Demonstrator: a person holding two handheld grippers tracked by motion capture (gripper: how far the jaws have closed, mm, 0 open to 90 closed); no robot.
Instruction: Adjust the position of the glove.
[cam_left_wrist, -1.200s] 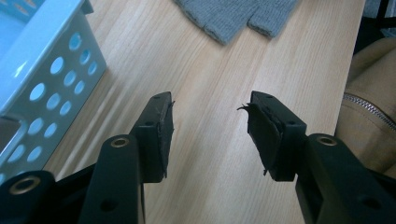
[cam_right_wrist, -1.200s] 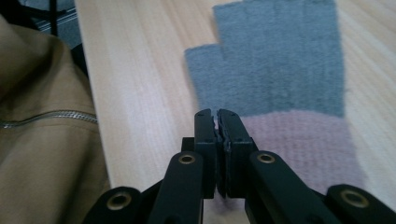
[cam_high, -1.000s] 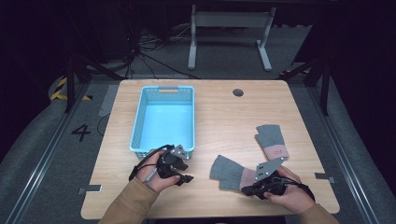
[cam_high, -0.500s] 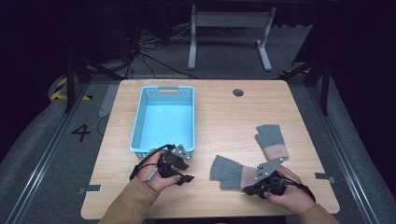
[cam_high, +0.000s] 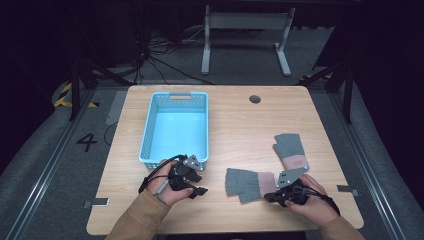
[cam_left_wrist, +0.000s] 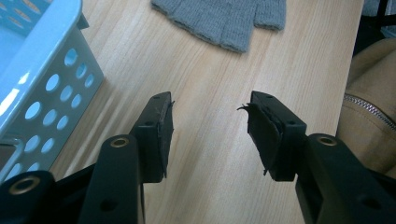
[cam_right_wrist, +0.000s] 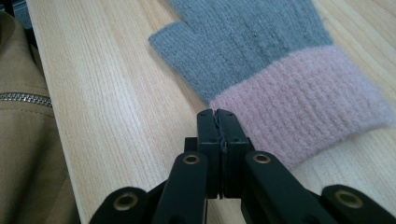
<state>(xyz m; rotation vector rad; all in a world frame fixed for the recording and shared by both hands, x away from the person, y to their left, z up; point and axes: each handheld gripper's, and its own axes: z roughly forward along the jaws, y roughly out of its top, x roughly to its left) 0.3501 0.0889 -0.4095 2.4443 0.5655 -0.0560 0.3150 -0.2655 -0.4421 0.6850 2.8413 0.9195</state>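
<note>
Your forearms come in low over the wooden worktop (cam_high: 235, 125), both hands resting near its front edge. Right of the perforated blue plastic basket (cam_high: 172, 150) lies a knitted grey glove (cam_high: 247, 184) with a fuzzy pink cuff — your right claw (cam_high: 273, 196) sits at that cuff, jaws pressed together, gripping nothing. Your left claw (cam_high: 197, 186), just before the basket's front wall, stands half open — empty.

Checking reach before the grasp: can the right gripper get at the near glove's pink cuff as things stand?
Probably yes. The right gripper sits at the edge of the pink cuff with bare table around it, but its jaws are shut and must open first.
</note>
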